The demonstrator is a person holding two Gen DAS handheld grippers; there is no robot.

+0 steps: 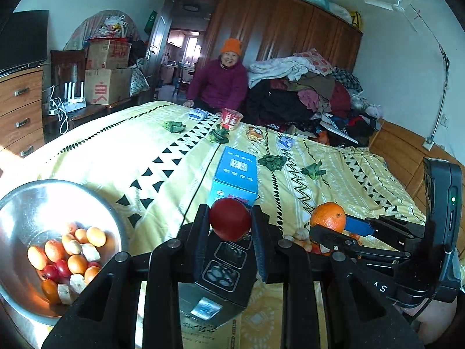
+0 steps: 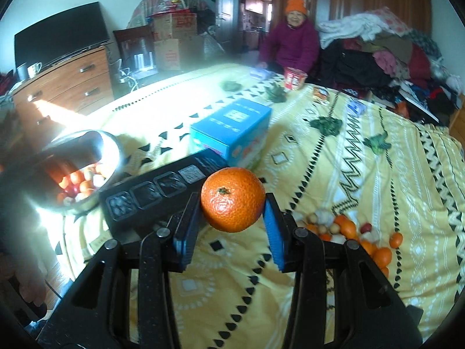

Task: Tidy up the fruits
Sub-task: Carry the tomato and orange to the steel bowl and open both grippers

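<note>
A bed (image 2: 377, 174) covered by a yellow patterned sheet fills most of both views, and everything below is placed relative to the blue box (image 2: 232, 129) that lies near its middle. A person in a purple jacket (image 2: 293, 43) is seen sitting at the far edge of the bed, well behind the blue box. A metal bowl (image 1: 17, 200) is seen to the left of the blue box and nearer to the camera; small orange, red and pale fruits are held in it. A black box (image 2: 162, 192) with printed squares lies just in front of the blue box, touching or almost touching it.

A loose pile of small fruits (image 2: 348, 229) is spread on the sheet in front of the blue box, toward the right.

The left gripper (image 1: 231, 218) is raised in front of the blue box, and a red fruit (image 1: 229, 218) is pinched between its two fingers. The right gripper (image 2: 232, 208) is held to the right of it, and an orange (image 2: 232, 199) is clamped between its blue pads (image 2: 273, 232), stem toward the camera.
</note>
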